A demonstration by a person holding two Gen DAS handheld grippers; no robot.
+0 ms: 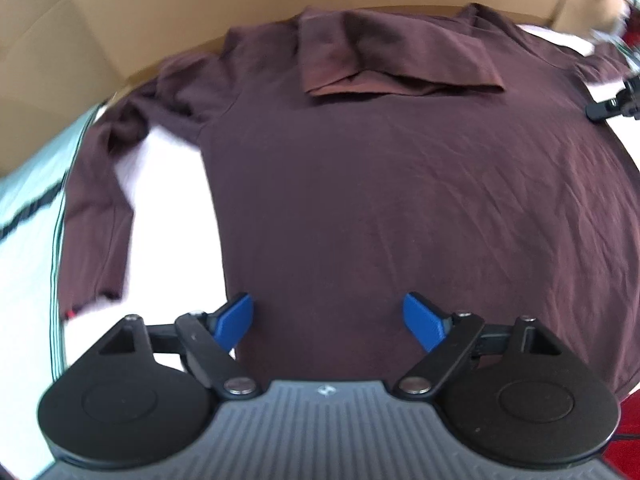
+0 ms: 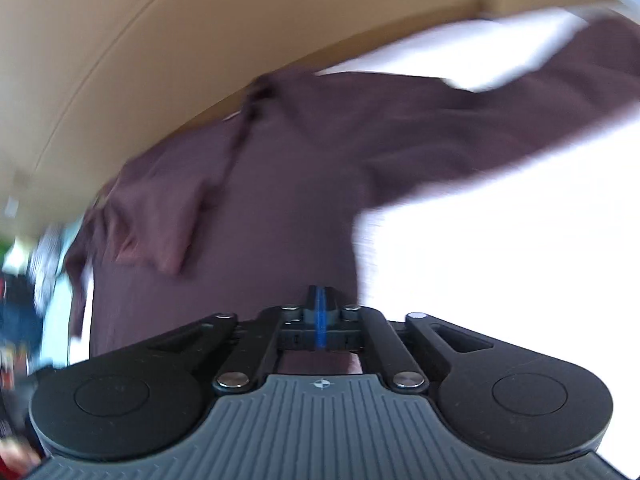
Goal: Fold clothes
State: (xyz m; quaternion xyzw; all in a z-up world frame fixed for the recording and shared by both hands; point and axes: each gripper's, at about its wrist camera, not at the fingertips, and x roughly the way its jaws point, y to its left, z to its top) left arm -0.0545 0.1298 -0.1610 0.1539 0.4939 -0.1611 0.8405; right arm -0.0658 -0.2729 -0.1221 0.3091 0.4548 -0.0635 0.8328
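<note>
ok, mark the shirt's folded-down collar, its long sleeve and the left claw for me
collar point(image 1: 400, 68): left wrist view, on the folded-down flap.
long sleeve point(image 1: 96, 216): left wrist view, mid-sleeve, lying on the white surface.
left claw point(image 1: 328, 322): left wrist view, midway between its blue fingertips, jaws open over the shirt's hem.

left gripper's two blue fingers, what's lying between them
Only the maroon shirt body lies flat between the left gripper fingers; the pads stand apart, gripping nothing. The left wrist view shows it.
</note>
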